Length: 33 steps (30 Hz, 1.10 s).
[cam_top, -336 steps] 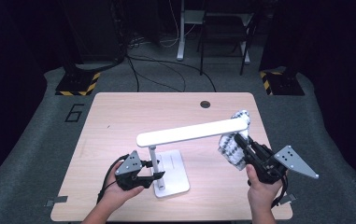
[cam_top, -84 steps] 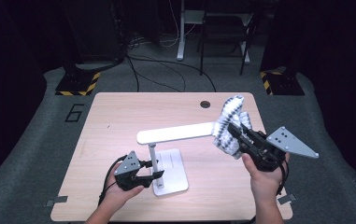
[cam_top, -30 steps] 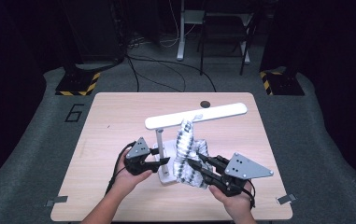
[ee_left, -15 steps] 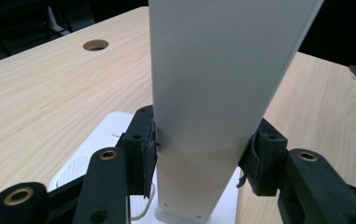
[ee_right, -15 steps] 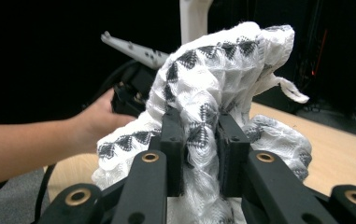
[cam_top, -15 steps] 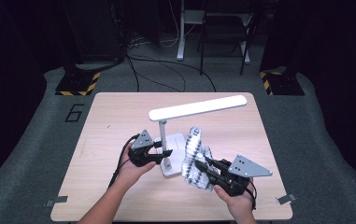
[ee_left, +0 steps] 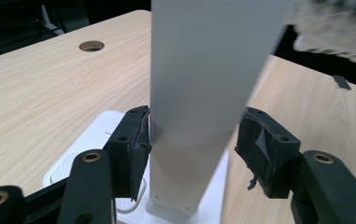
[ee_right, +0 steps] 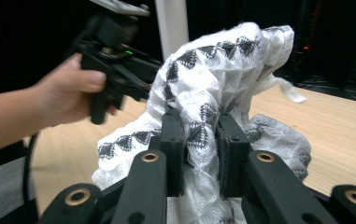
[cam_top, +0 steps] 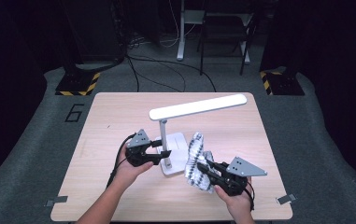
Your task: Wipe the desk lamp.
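A white desk lamp stands mid-table, its long head (cam_top: pixel 199 106) on a thin post (cam_top: pixel 165 140) over a flat base (cam_top: pixel 178 142). My left gripper (cam_top: pixel 162 154) straddles that post (ee_left: pixel 199 93) low down. Its jaws have just been opening: the left pad (ee_left: pixel 136 140) still brushes the post and the right pad stands off it. My right gripper (ee_right: pixel 200 140) is shut on a white cloth with black zigzags (ee_right: pixel 213 60). The bunched cloth (cam_top: pixel 195 156) hangs just right of the base, with the right gripper (cam_top: pixel 202 169) behind it.
The light wooden table (cam_top: pixel 119 112) has a round cable hole (ee_left: pixel 91 45) at its far edge. Tape marks (cam_top: pixel 55 201) sit at its front corners. Around it lie grey floor, cables and yellow-black striped feet (cam_top: pixel 77 86).
The right gripper has sunk toward the table with the cloth. The lamp has shifted slightly toward the far side. The left hand has stayed at the post.
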### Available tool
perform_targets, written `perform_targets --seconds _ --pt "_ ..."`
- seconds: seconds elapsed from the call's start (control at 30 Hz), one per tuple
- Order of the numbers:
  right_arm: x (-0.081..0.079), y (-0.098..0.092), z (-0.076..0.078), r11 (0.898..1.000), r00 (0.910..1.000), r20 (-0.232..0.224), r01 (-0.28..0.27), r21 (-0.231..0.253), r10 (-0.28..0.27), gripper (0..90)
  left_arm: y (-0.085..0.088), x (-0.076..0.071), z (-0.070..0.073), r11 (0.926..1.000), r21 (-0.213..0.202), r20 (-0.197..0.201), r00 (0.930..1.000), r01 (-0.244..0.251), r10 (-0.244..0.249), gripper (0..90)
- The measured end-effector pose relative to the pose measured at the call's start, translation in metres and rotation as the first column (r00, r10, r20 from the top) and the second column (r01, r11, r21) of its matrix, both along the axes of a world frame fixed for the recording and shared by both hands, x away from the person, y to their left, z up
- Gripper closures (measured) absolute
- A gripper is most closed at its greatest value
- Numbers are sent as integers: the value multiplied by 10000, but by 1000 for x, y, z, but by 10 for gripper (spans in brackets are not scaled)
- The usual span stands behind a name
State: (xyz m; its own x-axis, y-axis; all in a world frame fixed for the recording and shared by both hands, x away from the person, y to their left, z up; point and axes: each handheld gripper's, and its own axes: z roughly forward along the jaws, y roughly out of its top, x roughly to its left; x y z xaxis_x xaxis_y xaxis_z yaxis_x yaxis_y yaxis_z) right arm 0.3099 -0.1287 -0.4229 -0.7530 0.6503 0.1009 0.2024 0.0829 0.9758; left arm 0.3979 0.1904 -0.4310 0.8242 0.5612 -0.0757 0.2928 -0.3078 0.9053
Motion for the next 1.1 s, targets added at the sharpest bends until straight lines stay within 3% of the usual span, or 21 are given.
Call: perform_targets --seconds 0.1,0.23,0.3,0.63,0.77,0.87,0.97,1.0,1.1 --pt "0 1 -5 9995 9995 -107 304 -42 -304 759 8 -8 6 9998 -181 70 10000 -37 39 423" --pt "2 8 -7 9998 9994 -302 152 -147 -156 758 22 -19 13 9999 -154 149 9999 30 -28 410" --pt "2 12 -7 9996 9999 -111 -24 -278 21 758 31 -25 13 9998 -204 113 9999 0 3 410" --pt "5 42 -16 9957 9984 -302 -491 -789 468 755 69 -49 -9 9970 -96 100 9970 -770 771 411" --pt "7 51 -15 9955 9970 -343 -719 -617 698 755 76 -57 -16 9937 204 5 9939 -1105 1105 398" --pt "9 59 -18 9930 9964 -282 -824 -849 803 755 81 -66 -19 9962 285 -39 9966 -824 825 411" --pt "10 65 -27 9903 9942 -419 -1029 -938 994 752 89 -75 -27 9962 369 276 9966 -792 782 456" --pt "11 68 -31 9884 9927 -505 -1145 -997 1099 752 91 -76 -31 9958 306 262 9959 -868 860 472" --pt "15 76 -42 9815 9895 -722 -1345 -1364 1255 752 95 -76 -40 9928 644 10 9949 -1006 1007 475"
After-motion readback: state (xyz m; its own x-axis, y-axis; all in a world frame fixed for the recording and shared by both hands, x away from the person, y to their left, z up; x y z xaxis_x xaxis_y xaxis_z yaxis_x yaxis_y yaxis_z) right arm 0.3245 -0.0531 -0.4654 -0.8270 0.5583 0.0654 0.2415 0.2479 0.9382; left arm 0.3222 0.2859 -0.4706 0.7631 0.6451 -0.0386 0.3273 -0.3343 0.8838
